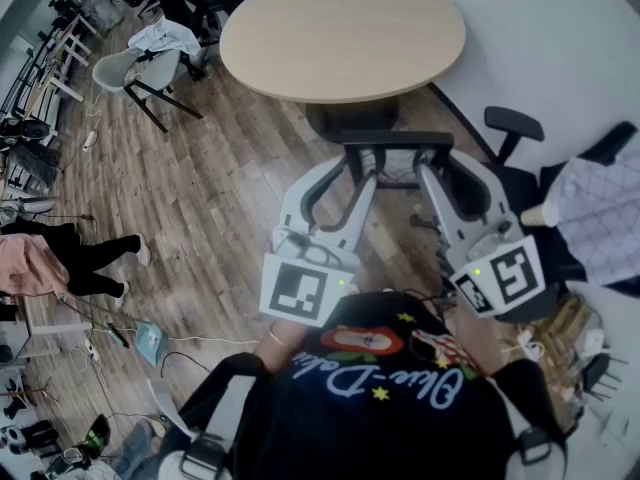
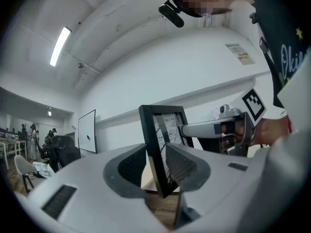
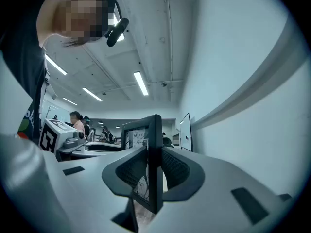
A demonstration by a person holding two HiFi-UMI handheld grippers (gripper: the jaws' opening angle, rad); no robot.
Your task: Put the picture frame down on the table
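A black picture frame (image 1: 397, 140) hangs upright in the air, short of the near edge of the round beige table (image 1: 340, 28). In the head view I see only its top edge. My left gripper (image 1: 358, 170) is shut on the frame's left side and my right gripper (image 1: 445, 166) on its right side. In the left gripper view the frame (image 2: 163, 144) stands between the padded jaws of the left gripper (image 2: 155, 168), its printed face showing, with the right gripper (image 2: 228, 127) behind it. In the right gripper view the frame (image 3: 147, 152) is clamped edge-on by the right gripper (image 3: 153, 171).
Black office chairs (image 1: 505, 128) stand on the wood floor just right of the table, one (image 1: 600, 203) draped with a checked cloth. A white chair (image 1: 135, 68) and desks are at the far left, where a person in pink (image 1: 40, 263) stands. Cables lie on the floor (image 1: 130, 338).
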